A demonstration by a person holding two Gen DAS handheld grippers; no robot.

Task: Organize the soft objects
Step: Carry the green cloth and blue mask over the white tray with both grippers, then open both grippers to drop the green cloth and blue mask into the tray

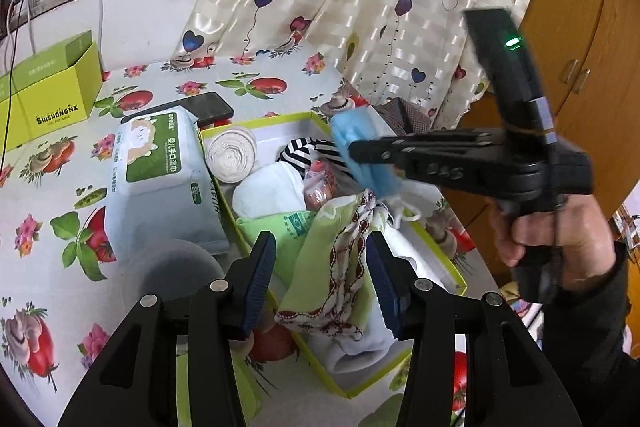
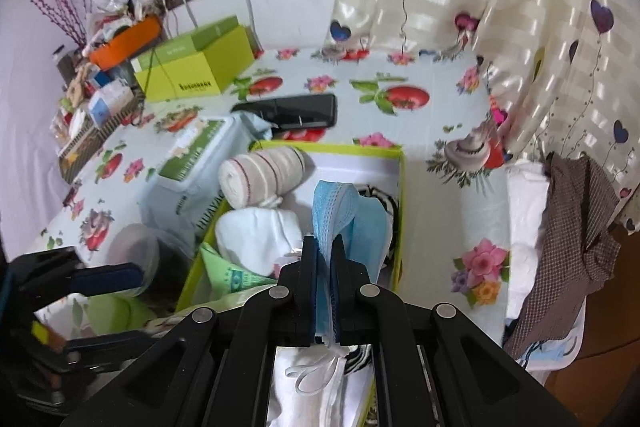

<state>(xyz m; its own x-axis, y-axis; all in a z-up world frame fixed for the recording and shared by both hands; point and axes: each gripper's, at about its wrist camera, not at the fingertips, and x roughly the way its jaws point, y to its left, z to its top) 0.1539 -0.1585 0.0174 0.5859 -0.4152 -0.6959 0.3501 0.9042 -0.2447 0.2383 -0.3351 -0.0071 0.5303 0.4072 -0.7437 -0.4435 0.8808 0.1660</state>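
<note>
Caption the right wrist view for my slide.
Right gripper shut on blue face mask above the green box.

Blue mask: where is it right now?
The blue mask is clamped in the right gripper, held above the green box, with the striped cloth beneath it.

Left wrist view: camera rides low behind the left gripper (image 1: 320, 279), looking forward and down from close range into the green-rimmed box (image 1: 440, 259) on the flowered tablecloth (image 1: 52, 187), with the right gripper (image 1: 356, 151) entering from the right. Right wrist view: camera sits behind the right gripper (image 2: 327, 259), close above the same box (image 2: 400, 187) from its near right side, facing the far window wall; the left gripper (image 2: 112, 303) shows at lower left. Both views share the box, the wipes pack (image 1: 160, 163) (image 2: 192, 155), the black phone (image 1: 208, 107) (image 2: 296, 109), the far green carton (image 1: 52, 95) (image 2: 192, 63) and the heart-print curtain (image 1: 360, 7) (image 2: 500, 7).
</note>
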